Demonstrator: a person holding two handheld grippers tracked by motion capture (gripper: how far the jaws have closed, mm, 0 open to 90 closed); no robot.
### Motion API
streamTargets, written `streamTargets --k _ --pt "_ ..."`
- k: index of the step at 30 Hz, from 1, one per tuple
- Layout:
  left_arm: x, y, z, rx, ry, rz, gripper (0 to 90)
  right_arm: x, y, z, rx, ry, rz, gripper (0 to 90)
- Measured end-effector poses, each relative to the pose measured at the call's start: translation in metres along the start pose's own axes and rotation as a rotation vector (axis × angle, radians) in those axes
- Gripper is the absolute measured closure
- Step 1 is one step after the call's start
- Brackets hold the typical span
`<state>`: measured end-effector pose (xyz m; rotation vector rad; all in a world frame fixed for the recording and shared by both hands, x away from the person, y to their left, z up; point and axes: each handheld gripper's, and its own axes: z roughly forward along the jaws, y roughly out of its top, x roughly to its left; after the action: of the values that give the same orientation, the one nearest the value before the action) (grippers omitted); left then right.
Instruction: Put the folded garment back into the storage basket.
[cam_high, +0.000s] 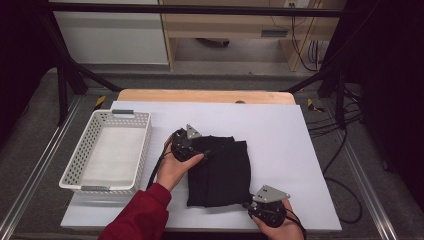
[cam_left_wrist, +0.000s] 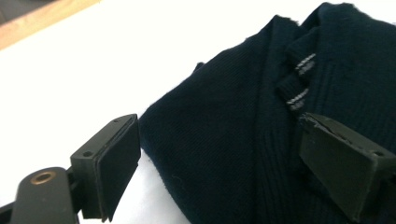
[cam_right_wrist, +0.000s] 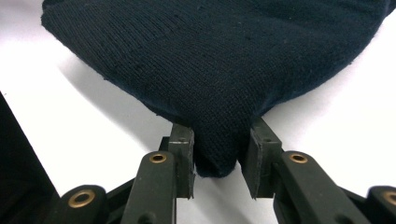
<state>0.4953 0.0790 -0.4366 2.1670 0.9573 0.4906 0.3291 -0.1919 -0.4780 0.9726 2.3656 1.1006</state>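
One dark garment (cam_high: 220, 172), one basket (cam_high: 107, 150) — two tools: right (cam_right_wrist: 219, 158) clamped, left (cam_left_wrist: 219, 172) open.

A lab or recording room set up for data collection is suggested; a black metal frame (cam_high: 200, 9) is seen spanning the top of the high view, with dark curtains (cam_high: 390, 75) hung at both sides; bundles of black cables (cam_high: 345, 125) are trailed across the grey carpeted floor (cam_high: 40, 130) at the right; yellow-and-black hazard tape (cam_high: 100, 101) is stuck near the frame's feet; the wooden table (cam_high: 205, 96) is covered by a plain white sheet (cam_high: 280, 135), as a staged work surface would be; light wooden furniture (cam_high: 225, 25) with more cables is placed behind it, and aluminium rails (cam_high: 30, 180) are laid along the floor.
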Motion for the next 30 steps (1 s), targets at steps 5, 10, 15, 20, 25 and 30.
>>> streamTargets --k 5,10,15,20,25,30 --pt "0.004 -0.001 0.002 0.005 -0.001 -0.02 13.8 0.0 0.0 0.0 0.001 0.002 0.002 67.8" --pt "0.007 -0.001 0.003 0.007 -0.006 -0.035 14.2 0.0 0.0 0.0 0.001 -0.002 -0.004 67.8" --pt "0.009 -0.002 0.006 0.014 -0.005 -0.043 14.2 0.0 0.0 0.0 0.002 -0.001 -0.005 67.9" --pt "0.011 -0.003 0.008 0.027 0.002 -0.039 14.0 0.0 0.0 0.0 0.003 -0.002 -0.007 67.9" --pt "0.015 -0.004 0.011 0.036 0.008 -0.048 14.5 0.001 0.0 0.0 0.004 -0.002 -0.006 67.9" --pt "0.018 -0.006 0.014 0.044 0.009 -0.061 15.0 0.001 0.0 0.0 0.004 -0.002 -0.006 68.0"
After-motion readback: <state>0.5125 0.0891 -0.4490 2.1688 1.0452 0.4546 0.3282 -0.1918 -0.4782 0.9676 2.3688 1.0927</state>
